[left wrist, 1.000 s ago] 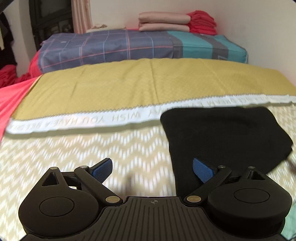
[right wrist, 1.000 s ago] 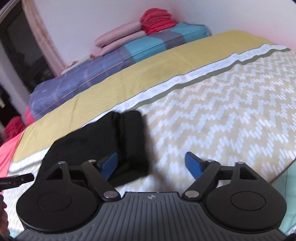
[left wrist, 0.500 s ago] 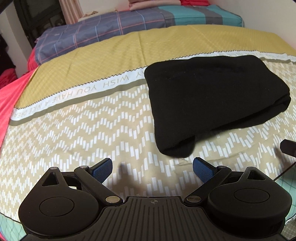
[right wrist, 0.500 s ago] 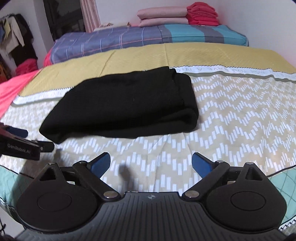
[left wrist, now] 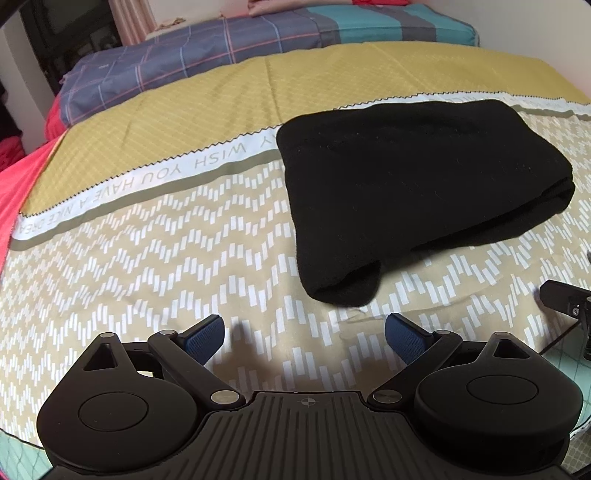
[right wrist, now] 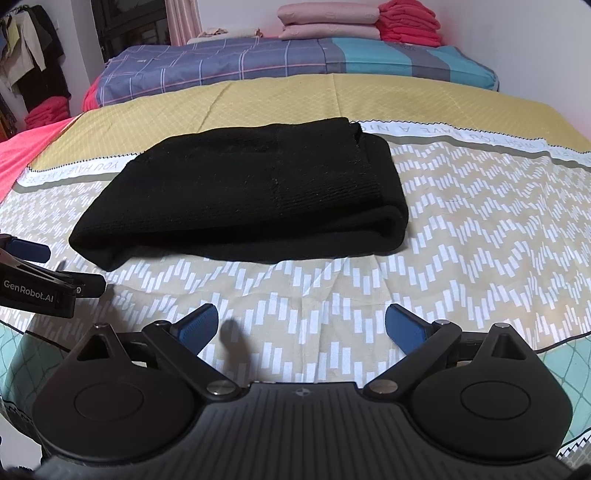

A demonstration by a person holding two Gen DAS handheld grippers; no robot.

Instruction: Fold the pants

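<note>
Both sets of jaws stand wide apart and hold nothing: the left gripper (left wrist: 304,334) and the right gripper (right wrist: 301,330) hang over the near edge of the bed (right wrist: 461,236), each showing two blue pads (left wrist: 205,334). Just beyond them lies one pair of black pants (right wrist: 251,195), folded into a thick rectangle on the zigzag cover, its far edge touching the white lettered band (left wrist: 184,168). At the bed's far edge two pink pillows (right wrist: 328,22) sit stacked beside one pile of red cloth (right wrist: 408,22).
</note>
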